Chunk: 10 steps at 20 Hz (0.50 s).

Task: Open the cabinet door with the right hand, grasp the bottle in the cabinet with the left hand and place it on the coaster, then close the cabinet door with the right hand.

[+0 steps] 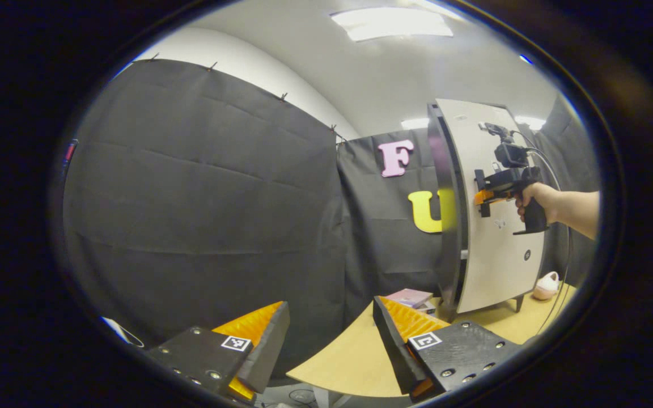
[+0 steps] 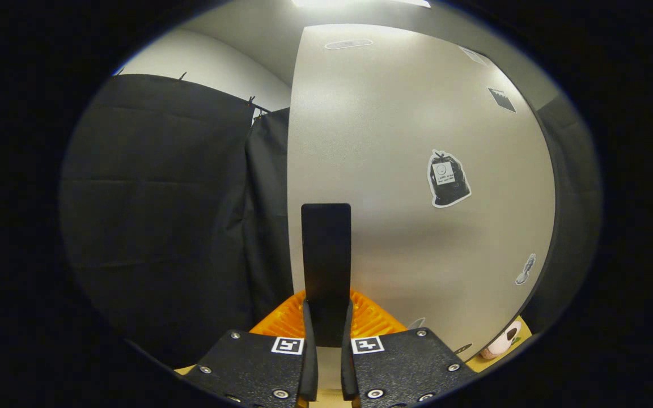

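On the right gripper (image 2: 326,334), right gripper view: jaws pinched onto a flat black handle (image 2: 326,266), a plain rectangular bar at the left edge of the cabinet door (image 2: 417,141). Both fingers press its sides, ribbed pads (image 2: 369,317) flanking it. Door is a smooth matte grey-white panel with a few stickers (image 2: 448,178); it curves in the fisheye. Whether the door sits flush or cracked open, can't tell from this view.

Left gripper view: same door (image 1: 496,226) seen edge-on from the side, dark edge strip along its near side, cabinet body standing on short legs on the light wooden worktop (image 1: 355,357). A person's hand (image 1: 533,198) holds the right gripper (image 1: 482,195) against the door face. Cabinet interior hidden, bottle not visible, so its spot can't be told. Coaster: a flat pinkish square (image 1: 408,296) lies on the worktop just beside the cabinet foot, possibly it, too small to confirm. Small pale pink object (image 1: 547,285) near the cabinet's far side, unclear what.

Left gripper (image 1: 326,345): jaws spread wide, nothing between them, hanging off the worktop's near rounded edge. Open room left of the cabinet, black cloth wall behind.
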Motion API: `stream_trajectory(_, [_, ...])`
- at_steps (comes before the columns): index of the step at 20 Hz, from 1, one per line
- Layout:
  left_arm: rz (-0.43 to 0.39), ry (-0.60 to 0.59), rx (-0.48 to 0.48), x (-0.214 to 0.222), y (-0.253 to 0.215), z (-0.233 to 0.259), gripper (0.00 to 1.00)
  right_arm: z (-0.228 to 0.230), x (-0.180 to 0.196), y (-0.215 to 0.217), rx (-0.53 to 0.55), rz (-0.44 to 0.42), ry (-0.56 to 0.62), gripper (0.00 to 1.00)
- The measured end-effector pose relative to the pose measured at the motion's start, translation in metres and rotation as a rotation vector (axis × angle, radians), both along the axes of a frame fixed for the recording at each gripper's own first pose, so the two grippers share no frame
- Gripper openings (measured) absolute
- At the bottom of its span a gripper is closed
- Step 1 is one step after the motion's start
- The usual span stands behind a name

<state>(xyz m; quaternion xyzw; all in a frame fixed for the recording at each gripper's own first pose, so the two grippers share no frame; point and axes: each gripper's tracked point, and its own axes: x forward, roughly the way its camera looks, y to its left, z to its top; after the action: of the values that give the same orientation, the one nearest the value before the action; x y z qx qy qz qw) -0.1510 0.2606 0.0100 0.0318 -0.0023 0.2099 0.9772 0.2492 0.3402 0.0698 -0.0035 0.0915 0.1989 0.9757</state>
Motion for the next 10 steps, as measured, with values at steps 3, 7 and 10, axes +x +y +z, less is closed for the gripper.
stream_trajectory(3, [-0.047, -0.001, -0.001, 0.013, -0.02, 0.001, 0.85, 0.0, -0.004, -0.005, 0.01, 0.039, 0.004, 0.17])
stream_trajectory(7, [-0.103, -0.006, -0.007, 0.027, -0.053, 0.005, 0.89, 0.001, -0.013, -0.012, 0.02, 0.089, 0.014, 0.17])
stream_trajectory(10, [-0.139, -0.003, -0.014, 0.04, -0.077, 0.007, 0.85, 0.003, -0.016, -0.018, 0.024, 0.123, 0.018, 0.16])
